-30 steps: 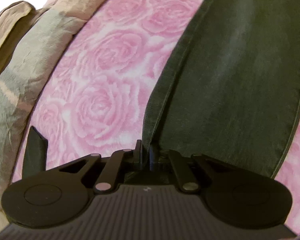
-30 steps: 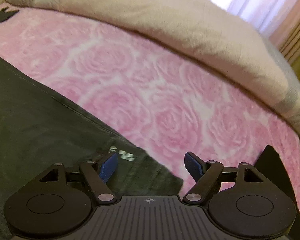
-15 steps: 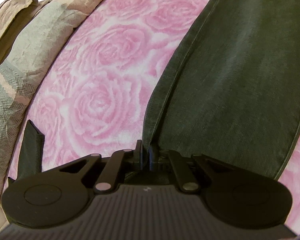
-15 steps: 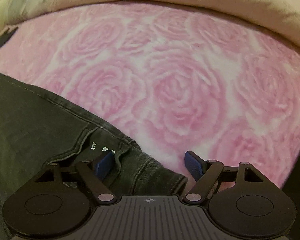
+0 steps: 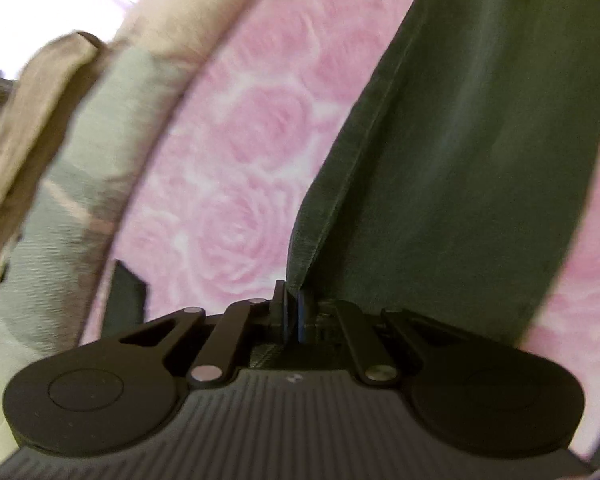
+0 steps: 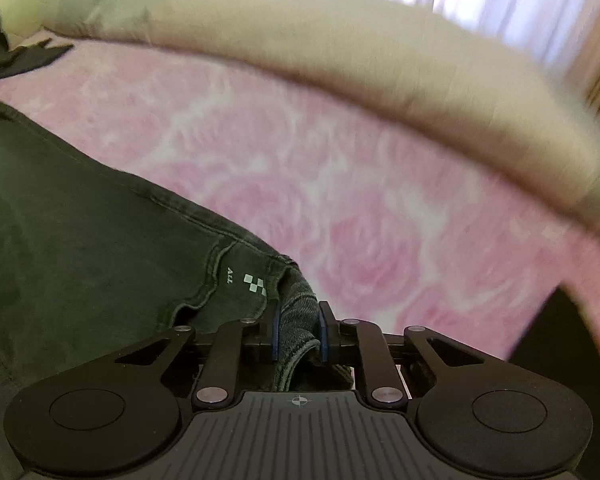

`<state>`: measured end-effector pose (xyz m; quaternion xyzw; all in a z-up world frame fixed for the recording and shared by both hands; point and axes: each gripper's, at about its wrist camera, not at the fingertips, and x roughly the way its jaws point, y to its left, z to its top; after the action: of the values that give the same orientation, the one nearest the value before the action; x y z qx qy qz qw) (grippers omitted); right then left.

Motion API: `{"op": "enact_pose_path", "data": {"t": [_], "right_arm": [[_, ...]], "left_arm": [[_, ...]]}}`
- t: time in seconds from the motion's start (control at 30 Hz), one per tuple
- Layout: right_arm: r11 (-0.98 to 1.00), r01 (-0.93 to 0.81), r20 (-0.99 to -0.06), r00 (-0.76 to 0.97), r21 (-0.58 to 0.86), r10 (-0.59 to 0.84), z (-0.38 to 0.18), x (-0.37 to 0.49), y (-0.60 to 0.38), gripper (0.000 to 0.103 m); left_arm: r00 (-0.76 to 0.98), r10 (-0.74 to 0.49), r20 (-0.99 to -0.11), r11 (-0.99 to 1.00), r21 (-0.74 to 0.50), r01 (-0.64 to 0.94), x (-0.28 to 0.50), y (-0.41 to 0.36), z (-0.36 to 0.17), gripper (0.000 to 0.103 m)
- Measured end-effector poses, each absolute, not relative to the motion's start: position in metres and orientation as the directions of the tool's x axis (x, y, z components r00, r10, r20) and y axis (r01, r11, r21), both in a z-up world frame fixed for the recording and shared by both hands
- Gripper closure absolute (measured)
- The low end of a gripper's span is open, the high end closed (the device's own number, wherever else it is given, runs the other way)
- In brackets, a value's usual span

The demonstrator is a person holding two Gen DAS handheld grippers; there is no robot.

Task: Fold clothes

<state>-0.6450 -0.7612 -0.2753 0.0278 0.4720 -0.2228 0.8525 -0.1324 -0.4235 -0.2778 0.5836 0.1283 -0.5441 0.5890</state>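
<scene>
Jeans (image 5: pixel 460 160): dark grey denim is lying stretched across the bed, running up and away from the left wrist view and off to the left in the right wrist view.
Blanket (image 5: pixel 72 184): a beige and grey-green throw is bunching along the far-left edge of the bed, blurred, so its weave is hard to read.
Bedsheet (image 5: pixel 240 168): pink rose-print fabric is showing to the left of the denim and again at the lower right.
Left gripper (image 5: pixel 291 312): its jaws are pinching a folded seam edge of the jeans, pads pressed nearly together on the cloth.
Denim fold: the edge is rising from the sheet toward the left gripper, looking slightly lifted.
Right gripper (image 6: pixel 299 330): its jaws have just been closing and are now squeezing a bunched corner of the jeans (image 6: pixel 80 248) between the blue pads (image 6: pixel 275 328).
Printed mark (image 6: pixel 255 283): a small white checker logo is sitting just left of the right gripper's grasp.
Comforter (image 6: pixel 360 64): a cream roll is lying along the far side of the sheet.
Curtains (image 6: pixel 500 4): pale, bright drapes are hanging at the upper right.
</scene>
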Motion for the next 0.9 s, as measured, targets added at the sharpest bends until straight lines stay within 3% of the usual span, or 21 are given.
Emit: {"op": "enact_pose_path", "data": {"t": [0.2,0.37,0.47,0.63,0.73,0.8,0.9], "right_arm": [[0.865,0.365,-0.645,0.578,-0.344,-0.5,-0.211,-0.698,-0.649,0.087],[0.832,0.395,-0.509,0.661,-0.39,-0.552,-0.209,-0.769,-0.55,0.087],[0.817,0.429,-0.483,0.66,-0.386,-0.575,-0.239,-0.809,-0.504,0.087],[0.822,0.476,-0.579,0.591,-0.312,-0.562,-0.31,-0.844,-0.464,0.086],[0.809,0.494,-0.599,0.556,-0.32,-0.576,-0.327,-0.848,-0.442,0.071],[0.789,0.522,-0.589,0.541,-0.325,-0.601,-0.328,-0.851,-0.432,0.043],[0.74,0.609,-0.571,0.512,-0.286,-0.642,-0.32,-0.869,-0.425,0.037]], "left_arm": [[0.363,-0.618,-0.698,-0.181,0.575,0.798,-0.192,-0.315,-0.206,0.1],[0.359,-0.631,-0.688,-0.121,0.544,0.83,-0.252,-0.217,-0.193,0.1],[0.358,-0.604,-0.712,-0.125,0.529,0.839,-0.292,-0.169,-0.216,0.1],[0.38,-0.546,-0.746,-0.117,0.518,0.847,-0.334,-0.134,-0.273,0.1],[0.417,-0.519,-0.746,-0.191,0.577,0.794,-0.352,-0.129,-0.299,0.099],[0.447,-0.51,-0.735,-0.251,0.624,0.74,-0.361,-0.127,-0.31,0.099],[0.451,-0.517,-0.727,-0.266,0.638,0.723,-0.36,-0.125,-0.308,0.099]]}}
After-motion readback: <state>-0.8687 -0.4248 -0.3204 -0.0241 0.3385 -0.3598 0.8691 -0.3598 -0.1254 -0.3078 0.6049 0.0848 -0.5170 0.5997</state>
